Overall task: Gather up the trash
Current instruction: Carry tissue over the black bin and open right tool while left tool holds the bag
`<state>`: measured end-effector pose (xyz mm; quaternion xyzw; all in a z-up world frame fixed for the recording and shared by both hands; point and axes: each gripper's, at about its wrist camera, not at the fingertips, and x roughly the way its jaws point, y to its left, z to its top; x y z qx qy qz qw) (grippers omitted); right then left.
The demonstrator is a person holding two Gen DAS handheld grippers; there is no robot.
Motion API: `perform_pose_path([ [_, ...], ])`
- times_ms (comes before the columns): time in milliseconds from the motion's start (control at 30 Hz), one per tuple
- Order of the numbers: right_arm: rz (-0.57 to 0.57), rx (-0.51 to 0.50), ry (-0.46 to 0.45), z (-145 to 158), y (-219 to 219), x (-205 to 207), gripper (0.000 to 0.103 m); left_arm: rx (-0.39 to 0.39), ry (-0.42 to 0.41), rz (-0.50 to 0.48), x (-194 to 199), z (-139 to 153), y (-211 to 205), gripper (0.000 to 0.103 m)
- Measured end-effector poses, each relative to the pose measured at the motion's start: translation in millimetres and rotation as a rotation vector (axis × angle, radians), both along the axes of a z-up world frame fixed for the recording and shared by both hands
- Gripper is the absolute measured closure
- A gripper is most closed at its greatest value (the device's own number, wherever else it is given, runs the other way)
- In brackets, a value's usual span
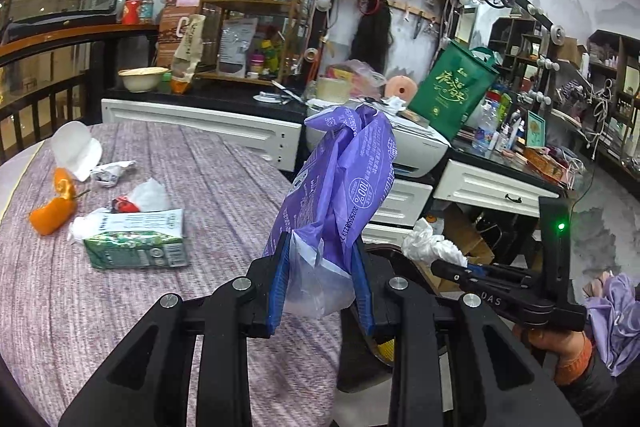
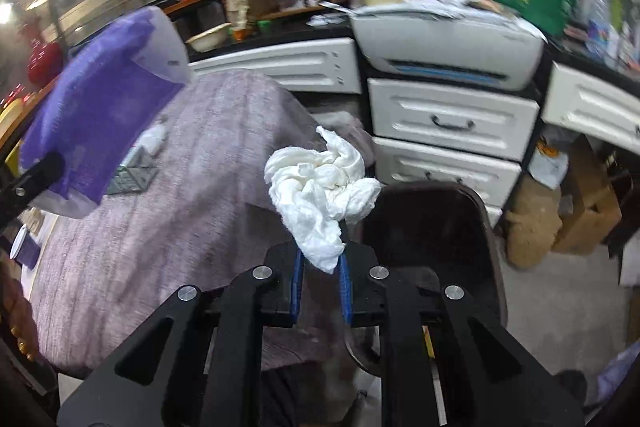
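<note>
Item: crumpled white tissue [image 2: 322, 187], being pinched in the nearly closed jaws of the right gripper [image 2: 322, 283], off the table [image 1: 120, 307] edge. Left gripper [image 1: 320, 283], jaws partly closed, is gripping the purple bag [image 1: 340, 179] upright, lying to the tissue's left.

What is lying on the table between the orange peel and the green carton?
In the left wrist view, a crumpled white tissue lies between the orange peel and the green carton, touching the carton's near end on the table.
</note>
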<state>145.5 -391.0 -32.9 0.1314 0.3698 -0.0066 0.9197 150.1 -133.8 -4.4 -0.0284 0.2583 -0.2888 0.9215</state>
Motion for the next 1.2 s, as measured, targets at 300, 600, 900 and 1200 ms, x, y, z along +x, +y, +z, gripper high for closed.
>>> perform_pose_path([
  [300,-0.097,0.042,0.117,-54,-41,3,0.087,0.02,0.015,-0.073,-4,-5,-39,0.074],
  [600,-0.145,0.036,0.258,-118,-53,18,0.083,0.041,0.05,-0.133,-5,-15,-68,0.074],
  [900,-0.199,0.04,0.291,-136,-64,4,0.027,0.071,0.086,-0.19,-7,-29,-94,0.074],
  [1200,-0.287,0.044,0.238,-116,-89,-22,0.027,0.094,0.137,-0.251,-4,-42,-123,0.074],
])
